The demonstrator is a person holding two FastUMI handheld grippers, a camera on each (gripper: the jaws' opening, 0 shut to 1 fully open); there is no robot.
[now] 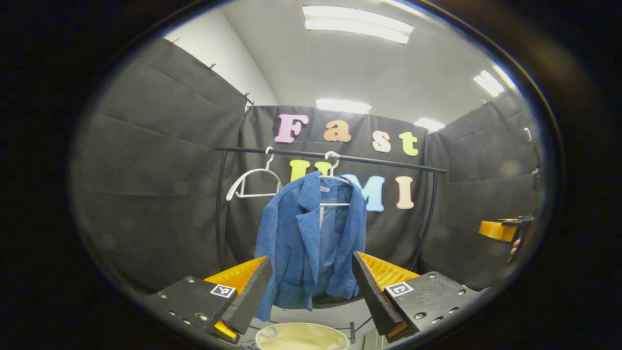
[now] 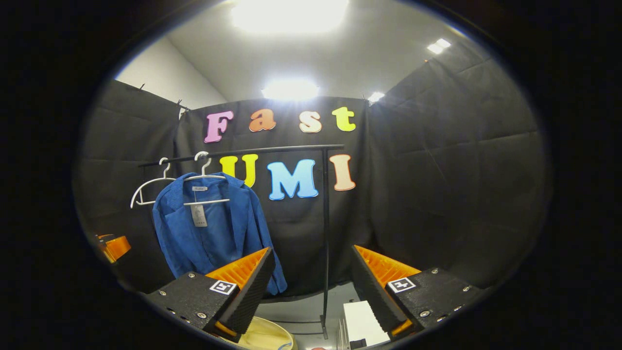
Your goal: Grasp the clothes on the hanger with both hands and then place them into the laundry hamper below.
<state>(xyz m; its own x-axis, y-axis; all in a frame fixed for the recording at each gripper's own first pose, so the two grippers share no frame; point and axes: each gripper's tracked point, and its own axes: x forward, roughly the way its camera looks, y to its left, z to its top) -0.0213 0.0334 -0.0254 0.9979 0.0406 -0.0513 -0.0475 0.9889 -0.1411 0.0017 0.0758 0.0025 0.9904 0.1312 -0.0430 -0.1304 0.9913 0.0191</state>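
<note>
Empty hanger: a white hanger (image 1: 252,182) hangs bare at the left end of the black rail (image 1: 330,158)
Blue jacket: the jacket (image 1: 311,238) hangs on a second white hanger (image 1: 335,187) just beside the first, front open, well apart from both grippers
Left gripper: the left gripper (image 1: 311,287) has its fingers spread wide, holding nothing, framing the jacket
Hamper: a pale round hamper (image 1: 301,336) sits low, below the jacket
Right gripper: the right gripper (image 2: 311,284) gapes wide and empty, jacket (image 2: 214,233) off to its left

black screwed tongs (image 1: 311,287), square markers
</note>
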